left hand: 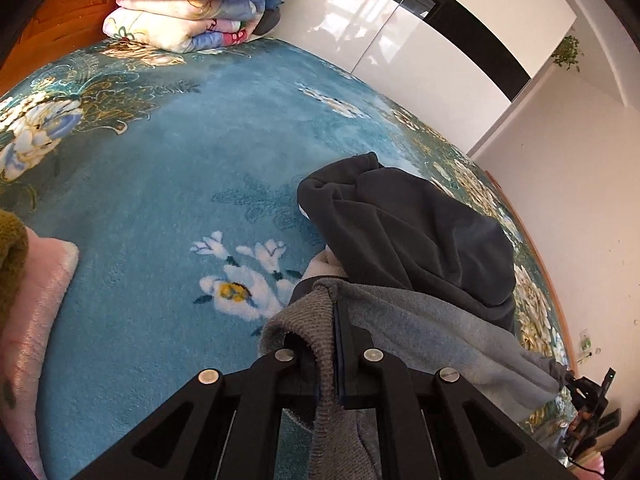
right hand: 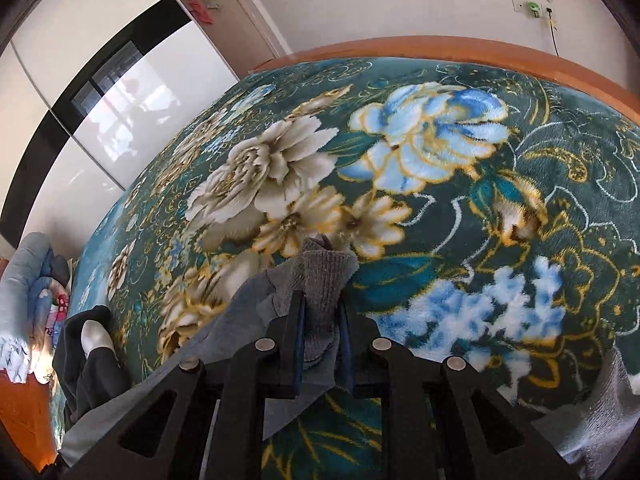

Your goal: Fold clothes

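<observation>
The left wrist fisheye looks forward along its own fingers from close above a bed, slanting down across the teal floral blanket [left hand: 160, 184]. It faces a stack of folded quilts [left hand: 192, 4] at 11 o'clock and glossy white wardrobe doors [left hand: 420, 48] at 1 o'clock. The other gripper's rig shows at 4 o'clock by the frame edge.

The right wrist fisheye sits equally low over the same blanket [right hand: 440, 200], facing the orange bed frame edge [right hand: 460, 50] and the wall at 12 o'clock.

Both views share the blanket, the wardrobe doors [right hand: 132, 92], at 10 o'clock here, the quilts [right hand: 28, 292], at 8 o'clock, and the grey garment [left hand: 440, 328] [right hand: 244, 312].
</observation>
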Demonstrator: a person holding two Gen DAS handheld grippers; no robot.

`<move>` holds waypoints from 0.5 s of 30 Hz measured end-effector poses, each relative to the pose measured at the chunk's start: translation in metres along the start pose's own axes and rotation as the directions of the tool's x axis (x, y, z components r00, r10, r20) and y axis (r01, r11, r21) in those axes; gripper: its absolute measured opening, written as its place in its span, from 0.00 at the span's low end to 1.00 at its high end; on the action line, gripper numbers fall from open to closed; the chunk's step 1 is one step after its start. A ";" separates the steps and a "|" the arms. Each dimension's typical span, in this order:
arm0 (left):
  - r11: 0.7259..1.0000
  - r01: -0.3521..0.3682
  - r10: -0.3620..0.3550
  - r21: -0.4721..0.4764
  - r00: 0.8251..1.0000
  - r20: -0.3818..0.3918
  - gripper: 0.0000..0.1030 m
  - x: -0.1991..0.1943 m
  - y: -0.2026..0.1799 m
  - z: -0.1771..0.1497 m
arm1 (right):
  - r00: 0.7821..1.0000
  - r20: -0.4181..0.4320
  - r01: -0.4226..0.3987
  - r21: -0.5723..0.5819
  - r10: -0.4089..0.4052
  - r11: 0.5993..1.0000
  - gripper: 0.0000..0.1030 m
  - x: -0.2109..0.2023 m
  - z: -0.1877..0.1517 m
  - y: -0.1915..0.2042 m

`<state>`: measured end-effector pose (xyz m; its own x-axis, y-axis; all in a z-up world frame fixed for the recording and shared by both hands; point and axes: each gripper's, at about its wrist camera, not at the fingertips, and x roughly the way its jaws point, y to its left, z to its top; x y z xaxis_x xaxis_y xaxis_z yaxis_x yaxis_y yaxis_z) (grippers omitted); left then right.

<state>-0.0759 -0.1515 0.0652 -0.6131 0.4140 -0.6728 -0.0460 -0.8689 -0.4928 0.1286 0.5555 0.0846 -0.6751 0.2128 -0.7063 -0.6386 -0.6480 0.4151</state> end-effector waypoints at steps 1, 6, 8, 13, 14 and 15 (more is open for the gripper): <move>1.000 0.009 -0.009 -0.001 1.000 -0.006 0.11 -0.006 -0.001 -0.003 | 1.000 0.004 -0.011 -0.012 0.011 1.000 0.19 -0.010 -0.001 0.002; 0.999 0.043 -0.043 0.011 0.999 -0.001 0.58 -0.052 0.000 -0.035 | 0.998 0.023 -0.064 -0.076 0.066 0.995 0.21 -0.063 -0.007 0.013; 0.998 0.051 -0.051 0.033 0.999 0.006 0.61 -0.074 0.002 -0.059 | 0.996 0.028 -0.086 -0.105 0.089 0.991 0.30 -0.085 -0.013 0.018; 0.993 0.080 -0.074 0.088 0.995 -0.066 0.66 -0.095 0.007 -0.126 | 0.990 -0.021 -0.140 -0.167 0.139 0.976 0.36 -0.134 -0.066 0.017; 0.992 0.075 -0.066 0.102 0.994 -0.090 0.66 -0.092 0.006 -0.138 | 0.988 -0.034 -0.155 -0.153 0.151 0.976 0.42 -0.141 -0.080 0.010; 0.991 0.066 -0.053 0.116 0.992 -0.113 0.66 -0.088 0.005 -0.148 | 0.985 -0.047 -0.169 -0.139 0.164 0.976 0.45 -0.147 -0.093 0.004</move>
<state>0.0952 -0.1526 0.0401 -0.5168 0.4873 -0.7039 -0.1778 -0.8653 -0.4686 0.2598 0.4537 0.1366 -0.7524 0.0687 -0.6551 -0.4573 -0.7703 0.4445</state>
